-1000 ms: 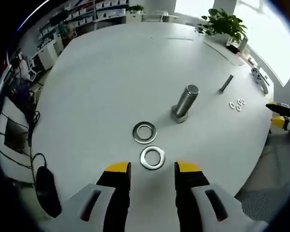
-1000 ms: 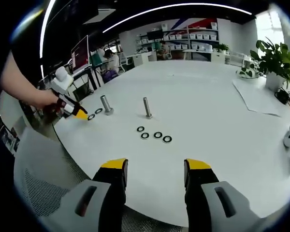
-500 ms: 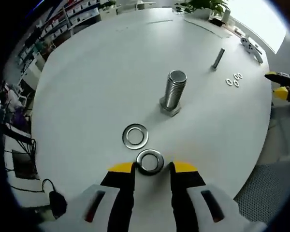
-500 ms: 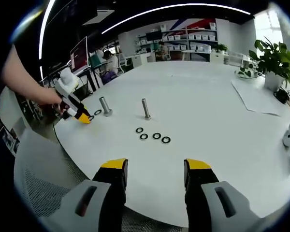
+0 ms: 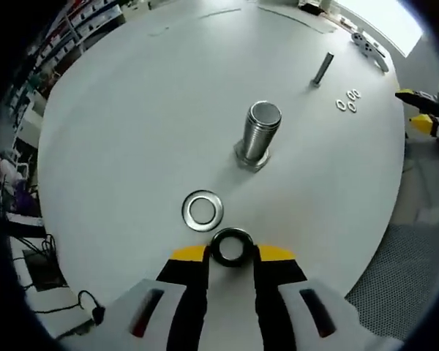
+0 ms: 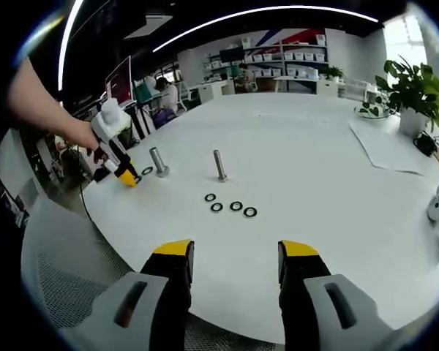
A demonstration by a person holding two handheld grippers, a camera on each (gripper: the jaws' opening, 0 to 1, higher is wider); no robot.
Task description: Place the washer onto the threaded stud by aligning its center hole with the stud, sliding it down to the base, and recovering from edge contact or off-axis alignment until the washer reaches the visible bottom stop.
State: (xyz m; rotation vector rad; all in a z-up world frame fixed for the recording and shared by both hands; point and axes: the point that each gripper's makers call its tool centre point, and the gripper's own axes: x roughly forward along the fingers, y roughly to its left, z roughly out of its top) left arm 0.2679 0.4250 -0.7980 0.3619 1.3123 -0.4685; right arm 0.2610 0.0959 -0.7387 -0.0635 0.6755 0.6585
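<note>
Left gripper (image 5: 231, 254) jaws pinch a flat steel washer (image 5: 230, 246) on the smooth white surface (image 5: 132, 124); ribbed metal stud (image 5: 259, 131) stands beyond. Right gripper (image 6: 231, 251) jaws spread.

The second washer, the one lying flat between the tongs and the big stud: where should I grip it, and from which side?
Grip the washer across its outer rim, on opposite edges, coming from above. It lies flat on the table, so only its thin edge offers purchase. The left tongs already straddle the nearer washer.
</note>
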